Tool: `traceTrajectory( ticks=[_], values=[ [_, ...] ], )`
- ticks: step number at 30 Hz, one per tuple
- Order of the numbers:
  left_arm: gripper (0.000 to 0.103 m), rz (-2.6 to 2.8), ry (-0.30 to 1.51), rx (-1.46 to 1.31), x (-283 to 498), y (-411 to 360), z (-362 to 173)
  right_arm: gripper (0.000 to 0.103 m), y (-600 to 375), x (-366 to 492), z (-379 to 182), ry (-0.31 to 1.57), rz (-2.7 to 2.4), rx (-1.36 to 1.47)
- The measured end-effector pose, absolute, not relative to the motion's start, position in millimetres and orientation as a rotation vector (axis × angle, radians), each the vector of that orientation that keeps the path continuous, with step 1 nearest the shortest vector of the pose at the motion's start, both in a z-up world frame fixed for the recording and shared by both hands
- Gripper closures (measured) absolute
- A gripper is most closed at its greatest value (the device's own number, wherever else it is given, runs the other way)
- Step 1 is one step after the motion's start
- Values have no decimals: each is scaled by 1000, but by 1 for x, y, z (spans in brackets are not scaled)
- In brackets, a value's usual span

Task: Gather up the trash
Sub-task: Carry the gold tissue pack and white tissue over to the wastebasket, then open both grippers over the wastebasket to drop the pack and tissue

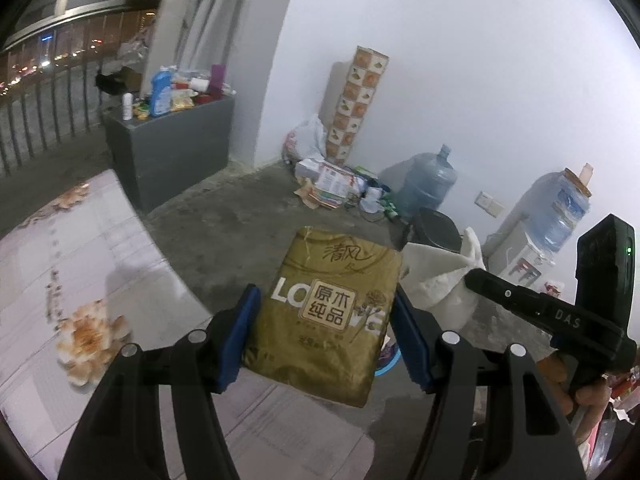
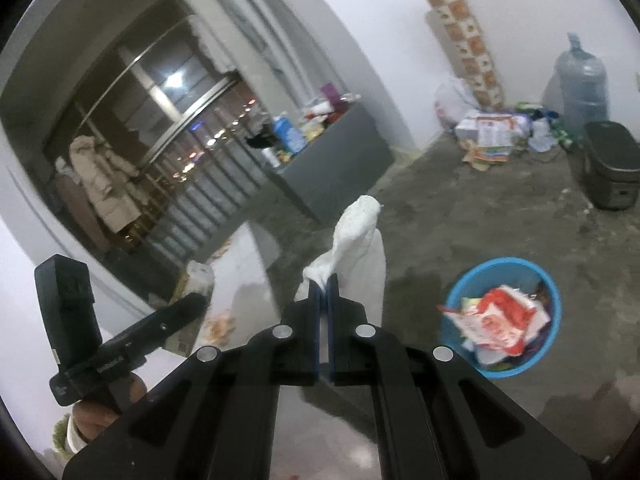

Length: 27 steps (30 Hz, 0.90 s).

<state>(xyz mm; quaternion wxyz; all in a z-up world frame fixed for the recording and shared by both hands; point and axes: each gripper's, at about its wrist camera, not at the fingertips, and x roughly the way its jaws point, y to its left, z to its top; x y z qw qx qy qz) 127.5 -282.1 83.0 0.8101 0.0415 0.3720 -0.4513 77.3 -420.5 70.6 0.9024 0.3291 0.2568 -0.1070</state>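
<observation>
A: Which step is this?

B: Carrying, I'd say. The left gripper (image 1: 324, 316) has its blue pads pressed on both sides of a gold tissue pack (image 1: 332, 320), centre of the left view. The right gripper (image 2: 324, 284) is pinched tight on a white tissue (image 2: 356, 224), which sticks up from the tips mid-frame in the right view.

A: And the bin?

B: The blue basket (image 2: 460, 300) sits on the floor, lower right of the right view, already part full of wrappers. In the left view only a sliver of it shows under the pack, so I can't judge how near the left gripper is.

A: Next move?

B: Probably bring each load over the basket's mouth and let go, one at a time. The pack is broad, so it needs to be centred or it may catch the rim.

A: Room?

B: A flowered table (image 1: 80, 280) fills the lower left; its edge is close beside the left gripper. The floor around the basket is bare; the black bin (image 2: 612, 168) stands well apart, upper right.
</observation>
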Motion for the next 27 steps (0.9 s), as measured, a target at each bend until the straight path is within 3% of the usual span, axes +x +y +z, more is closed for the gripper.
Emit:
traceTrajectory(
  ticks=[19,22,25,27],
  values=[
    [38,-1106,1100,211,149,-480,-34,101,-515,87,-12,714,-427,764],
    [26,-1079,1128,247,159,-501,-59,95,-530,94,-42,778,-495,765],
    [26,-1050,1153,288,166,-513,-79,75,-545,95,-80,859,-550,796],
    [26,-1054,1168,280,169,-511,-82,72,-551,91,-94,886,-583,816]
  ],
)
